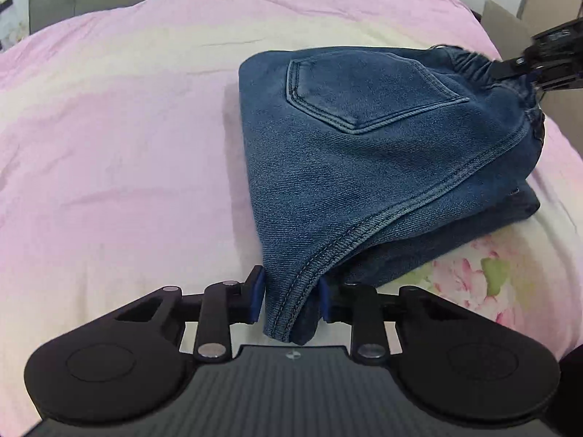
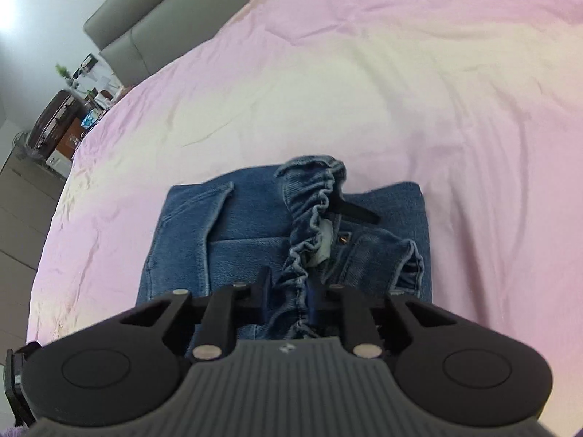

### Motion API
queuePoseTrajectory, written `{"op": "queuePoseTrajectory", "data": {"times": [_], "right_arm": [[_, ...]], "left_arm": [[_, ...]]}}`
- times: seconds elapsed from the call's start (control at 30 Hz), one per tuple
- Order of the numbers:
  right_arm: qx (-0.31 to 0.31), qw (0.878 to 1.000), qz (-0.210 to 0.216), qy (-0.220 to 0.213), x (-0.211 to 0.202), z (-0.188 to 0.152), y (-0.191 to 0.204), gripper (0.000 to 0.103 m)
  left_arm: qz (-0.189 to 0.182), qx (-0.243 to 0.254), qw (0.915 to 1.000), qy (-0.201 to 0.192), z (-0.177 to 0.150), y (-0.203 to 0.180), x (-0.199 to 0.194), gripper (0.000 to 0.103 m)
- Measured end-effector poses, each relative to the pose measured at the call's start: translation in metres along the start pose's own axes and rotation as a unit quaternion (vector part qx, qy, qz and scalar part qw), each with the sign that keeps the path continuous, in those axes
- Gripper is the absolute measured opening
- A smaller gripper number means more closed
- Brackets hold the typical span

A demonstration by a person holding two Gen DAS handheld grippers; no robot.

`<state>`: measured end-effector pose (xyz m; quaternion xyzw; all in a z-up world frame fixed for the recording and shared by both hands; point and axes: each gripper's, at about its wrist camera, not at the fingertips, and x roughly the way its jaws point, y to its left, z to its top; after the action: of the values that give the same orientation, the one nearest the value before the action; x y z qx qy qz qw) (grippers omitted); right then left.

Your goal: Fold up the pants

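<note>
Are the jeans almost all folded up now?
Nearly. The jeans already lie in stacked layers on the bed. The left gripper pinches the seam corner and the right gripper holds the ruffled waistband. Left: lay that top layer flat and let go.

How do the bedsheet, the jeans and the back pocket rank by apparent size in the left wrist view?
1. bedsheet, largest
2. jeans
3. back pocket, smallest; it is sewn on the jeans, so this order is sure.
</note>
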<state>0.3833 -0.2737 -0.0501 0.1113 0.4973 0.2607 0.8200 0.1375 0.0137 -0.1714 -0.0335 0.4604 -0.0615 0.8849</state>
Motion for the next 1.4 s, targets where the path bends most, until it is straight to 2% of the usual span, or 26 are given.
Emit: {"op": "queuePoseTrajectory", "data": {"times": [0.13,0.23,0.4,0.53,0.63,0.73,0.83,0.87,0.93,1.0,1.03,1.07,1.13,1.17,1.2,1.3,1.4], "right_arm": [[-0.038,0.998,0.002,-0.039,-0.052,-0.005,0.028,0.004],[-0.036,0.998,-0.008,-0.046,-0.072,-0.027,0.017,0.003],[0.016,0.999,-0.023,-0.015,-0.058,-0.08,-0.032,0.002],[0.037,0.999,-0.036,-0.004,-0.036,-0.105,-0.05,0.001],[0.048,0.998,-0.043,0.005,-0.022,-0.112,-0.061,0.002],[0.062,0.998,-0.034,0.002,-0.019,-0.11,-0.064,0.003],[0.054,0.998,-0.031,-0.005,-0.022,-0.111,-0.06,0.006],[0.05,0.998,-0.032,-0.007,-0.024,-0.111,-0.06,0.013],[0.054,0.998,-0.027,-0.015,-0.029,-0.109,-0.062,0.017],[0.071,0.997,-0.017,-0.023,-0.033,-0.106,-0.066,0.026],[0.081,0.996,-0.008,-0.032,-0.037,-0.105,-0.068,0.04],[0.091,0.995,0.001,-0.041,-0.04,-0.103,-0.07,0.05],[0.109,0.992,0.016,-0.054,-0.045,-0.096,-0.073,0.057],[0.118,0.991,0.02,-0.059,-0.045,-0.093,-0.076,0.068],[0.127,0.99,0.022,-0.063,-0.044,-0.088,-0.08,0.072],[0.168,0.983,0.031,-0.065,-0.031,-0.077,-0.095,0.074],[0.235,0.968,0.067,-0.051,-0.012,-0.072,-0.115,0.075]], "left_arm": [[0.015,0.011,0.9998,-0.001,0.0,-0.005,-0.005,0.03],[0.021,0.015,0.9997,0.0,-0.002,-0.003,-0.007,0.026],[0.034,0.021,0.9989,0.025,-0.003,0.001,-0.007,0.024],[0.046,0.04,0.9972,0.043,-0.002,-0.003,-0.012,0.023],[0.041,0.059,0.9959,0.055,0.003,-0.007,-0.025,0.022],[0.048,0.076,0.993,0.076,0.01,-0.009,-0.04,0.008],[0.04,0.075,0.9952,0.049,0.02,-0.004,-0.061,0.009],[0.033,0.065,0.9965,0.042,0.028,-0.005,-0.065,0.009],[0.032,0.064,0.9972,0.024,0.047,-0.01,-0.061,0.01],[0.03,0.062,0.9976,0.013,0.066,-0.017,-0.054,0.011],[0.025,0.056,0.998,0.011,0.074,-0.02,-0.046,0.011],[0.016,0.05,0.9986,0.009,0.082,-0.021,-0.041,0.012],[0.0,0.031,0.9995,0.01,0.097,-0.024,-0.027,0.015],[-0.007,0.024,0.9996,0.013,0.103,-0.025,-0.021,0.015],[-0.012,0.018,0.9996,0.017,0.108,-0.027,-0.012,0.015],[-0.021,-0.001,0.9995,0.023,0.119,-0.029,0.006,0.016],[-0.034,-0.018,0.9988,0.031,0.122,-0.028,0.019,0.017]]}}
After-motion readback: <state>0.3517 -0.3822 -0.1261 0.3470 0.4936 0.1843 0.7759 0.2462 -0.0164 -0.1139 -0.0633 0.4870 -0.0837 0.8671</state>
